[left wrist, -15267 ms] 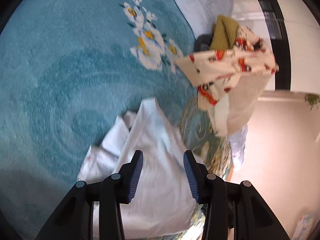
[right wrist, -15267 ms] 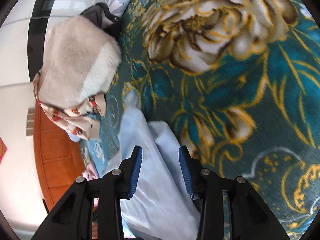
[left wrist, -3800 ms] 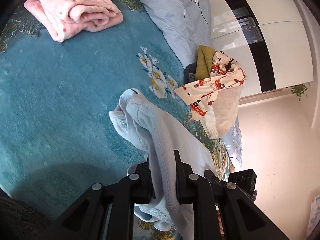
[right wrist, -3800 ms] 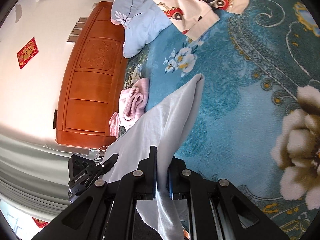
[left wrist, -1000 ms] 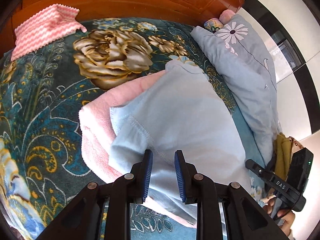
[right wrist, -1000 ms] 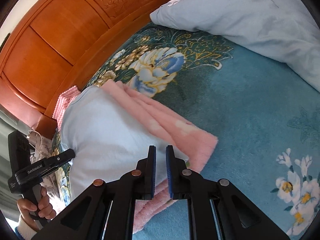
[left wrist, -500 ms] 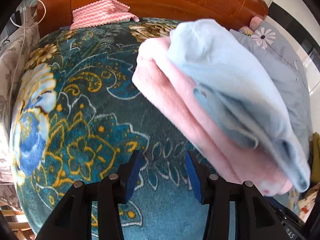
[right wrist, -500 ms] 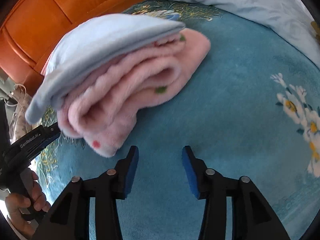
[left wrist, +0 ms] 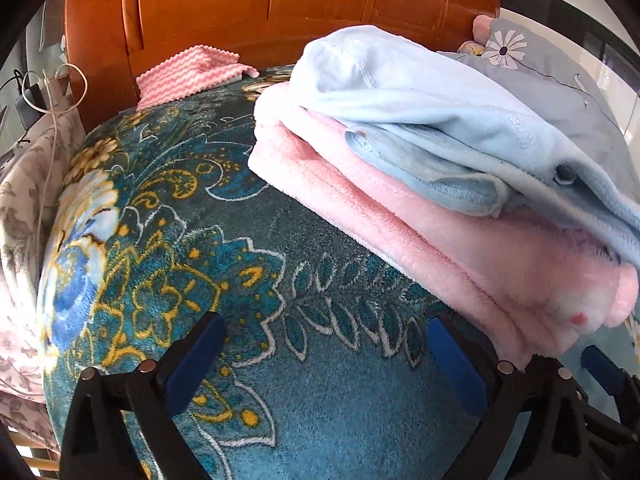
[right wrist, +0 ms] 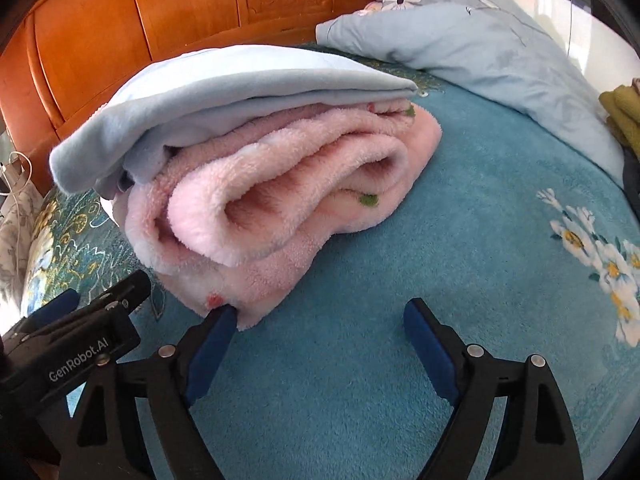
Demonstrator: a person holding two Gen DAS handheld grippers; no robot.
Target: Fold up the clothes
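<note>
A folded light blue garment [left wrist: 432,112] lies on top of a folded pink fleece garment [left wrist: 400,216], and the stack rests on the teal floral blanket [left wrist: 320,400]. My left gripper [left wrist: 324,322] hovers low in front of the stack, jaws opening wide with only blanket between them. My right gripper [right wrist: 320,310] faces the stack's other side, its jaws also opening. Its left fingertip [right wrist: 222,322] sits right at the pink fleece garment's [right wrist: 280,200] lower corner, under the blue garment [right wrist: 240,88]. Nothing is held. The left gripper [right wrist: 80,332] shows at the lower left of the right wrist view.
An orange wooden headboard [left wrist: 280,8] runs behind the stack. A grey-blue pillow [right wrist: 480,52] with a daisy lies to the right, olive clothing [right wrist: 620,116] beyond it. A pink zigzag cloth [left wrist: 188,74] and white cables [left wrist: 52,92] sit at the blanket's far left.
Both grippers let go of the blue garment, pulled back from the stack and sank toward the blanket. Their jaws went from nearly shut to wide apart. The blue garment stays on the pink one.
</note>
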